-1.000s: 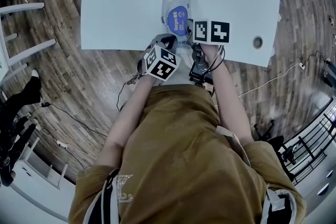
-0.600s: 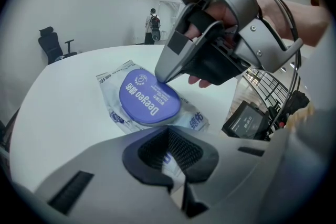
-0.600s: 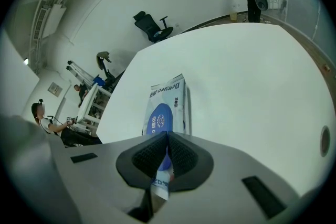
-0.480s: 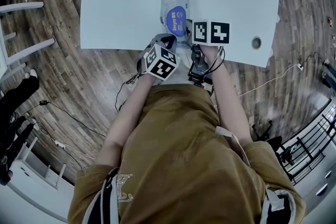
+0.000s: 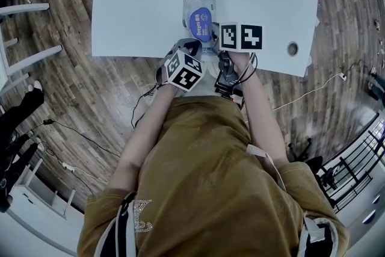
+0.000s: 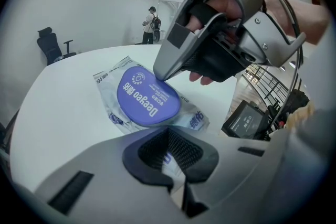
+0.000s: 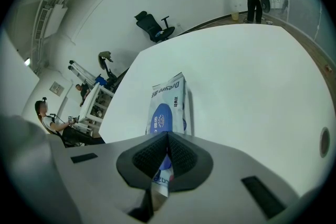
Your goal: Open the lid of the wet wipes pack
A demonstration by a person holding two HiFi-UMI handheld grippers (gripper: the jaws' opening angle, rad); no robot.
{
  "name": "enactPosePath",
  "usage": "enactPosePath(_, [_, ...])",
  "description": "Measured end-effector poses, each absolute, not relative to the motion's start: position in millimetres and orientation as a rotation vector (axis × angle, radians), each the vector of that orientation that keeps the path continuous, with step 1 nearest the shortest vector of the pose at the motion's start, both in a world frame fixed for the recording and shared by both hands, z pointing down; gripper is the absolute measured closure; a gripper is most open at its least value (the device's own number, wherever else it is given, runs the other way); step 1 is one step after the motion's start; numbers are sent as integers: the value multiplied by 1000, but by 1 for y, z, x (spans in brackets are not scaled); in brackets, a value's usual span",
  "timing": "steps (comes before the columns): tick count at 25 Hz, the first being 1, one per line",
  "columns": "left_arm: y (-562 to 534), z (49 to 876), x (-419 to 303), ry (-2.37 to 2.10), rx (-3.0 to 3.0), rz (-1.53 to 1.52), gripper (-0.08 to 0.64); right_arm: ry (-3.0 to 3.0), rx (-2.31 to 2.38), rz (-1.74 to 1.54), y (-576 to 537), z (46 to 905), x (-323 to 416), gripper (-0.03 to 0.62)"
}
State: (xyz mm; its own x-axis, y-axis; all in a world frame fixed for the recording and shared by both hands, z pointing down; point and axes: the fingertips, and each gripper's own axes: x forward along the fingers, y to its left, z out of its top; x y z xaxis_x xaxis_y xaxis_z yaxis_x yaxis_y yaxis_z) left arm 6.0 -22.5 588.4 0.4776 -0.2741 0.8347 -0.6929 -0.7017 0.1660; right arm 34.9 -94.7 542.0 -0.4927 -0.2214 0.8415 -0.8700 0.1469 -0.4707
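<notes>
Grey left tongs [image 6: 170, 157] are shut tight on the near end of the wet wipes pack [image 6: 109, 93]. A bit of shiny wrap is squeezed between the two jaws. That's prob. to pin the pack so it can't slide or lift when the top gets pulled.

The right tongs [image 7: 167, 157] are pinched together too, w/ a thin bit of blue & white stuff in the crack. In the left gripper view their tip sits right on the far right edge of the blue lid [image 6: 148, 98]. So it looks like they nip the lid's rim there, b/c that's the edge you'd lift.

The lid lies flat & shut on the pack, no gap under it. I think the pull has not begun yet.

The pack lies flat on the white table [image 5: 138, 3], close to the near edge & about mid-way left to right. Its long side runs near to far, w/ the printed name at the far end. Both tongs reach in from the near side, which is why the pack sits so close to that edge. The left tongs are lower left of the lid, the right tongs just beside it on the right. A small round hole [image 5: 292, 48] is in the table farther right. Wood floor [image 5: 54, 87] is all around.

Next bit needs a slow lift of the rim. It's thin, so the jaws could slip off, or the whole pack could come up if the left hold slips.
</notes>
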Motion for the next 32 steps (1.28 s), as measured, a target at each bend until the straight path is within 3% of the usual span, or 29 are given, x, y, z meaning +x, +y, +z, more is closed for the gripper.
enactPosePath(32, [-19,590,4,-766,2225,1152,558,-1837,1011,1333,-86,530,20,583])
